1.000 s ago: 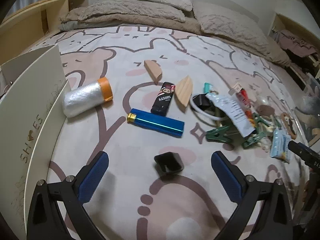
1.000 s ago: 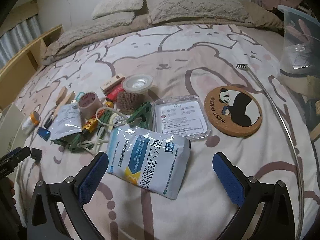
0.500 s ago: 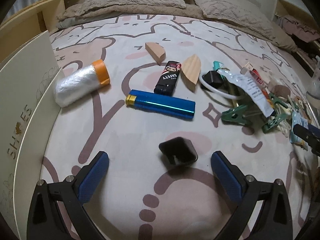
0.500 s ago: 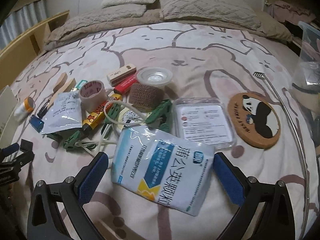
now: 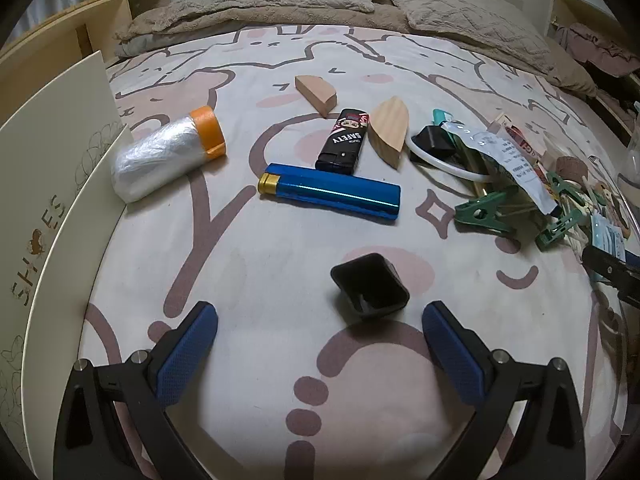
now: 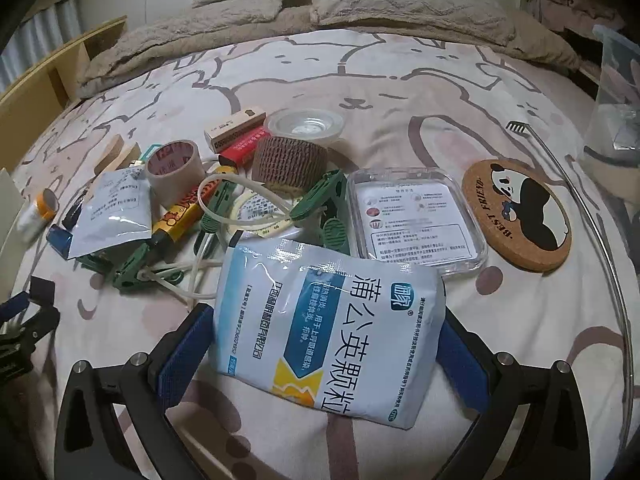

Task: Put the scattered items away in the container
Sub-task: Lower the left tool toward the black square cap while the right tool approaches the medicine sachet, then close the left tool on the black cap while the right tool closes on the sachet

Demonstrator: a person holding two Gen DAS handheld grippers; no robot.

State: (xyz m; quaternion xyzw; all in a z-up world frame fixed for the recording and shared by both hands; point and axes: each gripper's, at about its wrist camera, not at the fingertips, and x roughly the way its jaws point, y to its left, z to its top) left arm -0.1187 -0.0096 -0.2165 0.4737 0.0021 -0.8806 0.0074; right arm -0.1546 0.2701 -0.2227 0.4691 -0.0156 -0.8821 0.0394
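Hovering wide open, my left claw [image 5: 318, 326] frames a black cup [image 5: 370, 286] on the bedspread [image 5: 256, 272]; blue lighter [image 5: 330, 196] beyond. Right view: my right claw [image 6: 320, 342], spread, straddles the white packet [image 6: 328, 328], pads beside its edges.

Shoe box [image 5: 48, 184]: at the bed's left edge.
Plastic-film roll [image 5: 160, 160]: just beside the shoe box, on the bedspread [image 5: 256, 272].
Long lighter [image 5: 330, 195]: mid-bed, right of the roll; the safety lighter [image 5: 343, 142] touches its far side.
Wooden blocks [image 5: 316, 90]: one behind the safety lighter, another to its right.
Small square cap [image 5: 370, 286]: nearer than the long lighter, apart from it.
Medicine pouch [image 6: 332, 324]: nearest of the right-hand clutter.
Clear lidded box [image 6: 416, 220]: behind the pouch, left of the panda coaster [image 6: 518, 214].
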